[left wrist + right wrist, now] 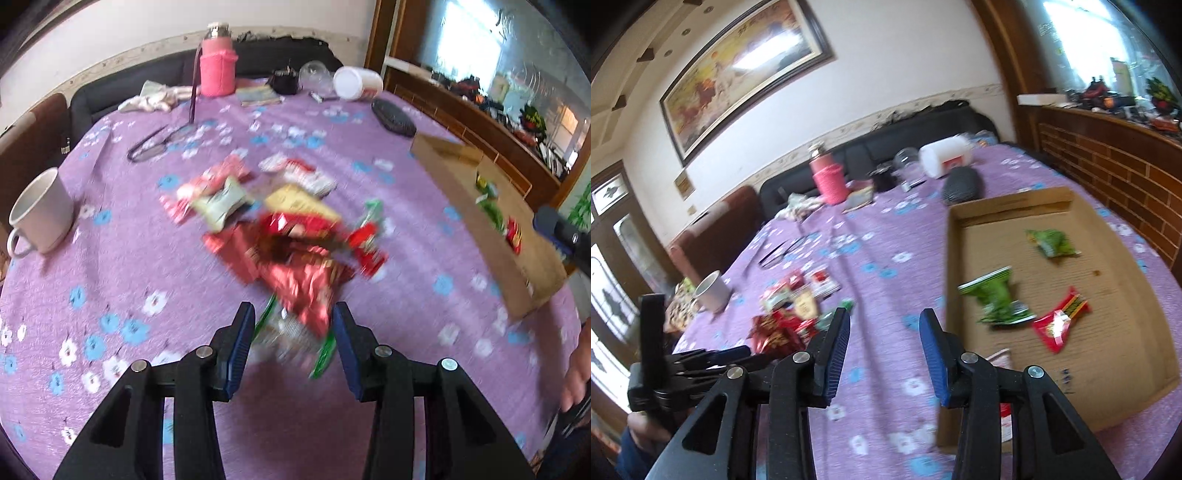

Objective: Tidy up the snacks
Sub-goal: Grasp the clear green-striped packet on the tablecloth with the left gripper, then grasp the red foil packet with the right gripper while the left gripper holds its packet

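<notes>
on my left wrist camera the left gripper (293, 332) has its jaws open, nothing between them is held. just in front of the jaws lies the pile of snacks (280, 229) on the tabletop (122, 280), which is covered with a purple flowered cloth. the picture is blurred, so i can only see red, green and pale packets that overlap each other; a green and white packet (295, 332) lies under the jaws, and whether a pad touches it i cannot tell.

the right gripper (883, 334) also has open jaws and holds nothing. it is above the cloth, just beside the near left edge of the cardboard tray (1130, 280). inside the tray i see a green packet (1051, 242) far back, a second green packet (995, 297) nearer, and a red packet (1060, 321) beside it. these three are apart from each other.

a white mug (40, 214) stands at the left of the pile, well apart from it. a pink bottle (217, 61) stands upright at the far side, near a white tub (357, 82) that lies on its side. a dark oval thing (393, 119) lies near the far end of the tray.
</notes>
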Motion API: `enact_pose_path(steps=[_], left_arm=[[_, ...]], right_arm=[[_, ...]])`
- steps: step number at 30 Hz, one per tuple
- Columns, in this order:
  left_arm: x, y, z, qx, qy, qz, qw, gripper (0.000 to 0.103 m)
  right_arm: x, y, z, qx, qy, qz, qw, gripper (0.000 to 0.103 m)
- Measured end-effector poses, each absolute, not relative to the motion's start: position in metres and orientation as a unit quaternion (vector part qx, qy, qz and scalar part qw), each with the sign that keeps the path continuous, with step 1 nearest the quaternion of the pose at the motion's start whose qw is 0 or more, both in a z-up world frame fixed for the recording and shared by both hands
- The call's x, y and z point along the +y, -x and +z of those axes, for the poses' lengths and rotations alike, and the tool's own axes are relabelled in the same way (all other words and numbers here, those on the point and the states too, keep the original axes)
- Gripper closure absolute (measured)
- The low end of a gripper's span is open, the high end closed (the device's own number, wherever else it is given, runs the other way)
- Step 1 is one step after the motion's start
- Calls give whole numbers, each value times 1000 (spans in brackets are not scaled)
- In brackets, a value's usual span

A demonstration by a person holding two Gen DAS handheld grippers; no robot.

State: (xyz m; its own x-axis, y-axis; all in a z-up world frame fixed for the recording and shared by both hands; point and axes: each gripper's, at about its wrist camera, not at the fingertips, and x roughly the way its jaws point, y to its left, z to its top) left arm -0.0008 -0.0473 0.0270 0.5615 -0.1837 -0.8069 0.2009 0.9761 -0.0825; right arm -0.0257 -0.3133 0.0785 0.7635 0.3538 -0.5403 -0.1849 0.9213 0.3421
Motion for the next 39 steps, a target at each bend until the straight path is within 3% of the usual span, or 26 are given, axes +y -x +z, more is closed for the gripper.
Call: enact_pose_path(steps=[3,7,12,16,19,22,26,39], left_arm=[[-30,7,22,467,4,-113,877,59],[-24,11,24,459,14,-127,879,39],[-37,8,20,457,-9,-126,881,38],[-40,6,16,454,-34,-107,884,71],[-34,6,17,450,-27,-104,886,81],[-25,5,18,447,-13,-99,889,81],[-11,5,25,432,10,-87,897,82],[22,1,33,415,64,-40,907,82]], right_arm=[[-300,23,79,327,-128,166,922,60],[-283,19,79,336,-120,189,915,59],[-263,15,73,359,-122,214,900,58],[-252,11,70,379,-122,231,888,58],[-240,5,69,389,-111,238,883,58],[-225,-1,68,398,-105,255,875,58],[-202,-15,60,413,-115,287,856,49],[-143,-46,20,457,-54,306,833,44]])
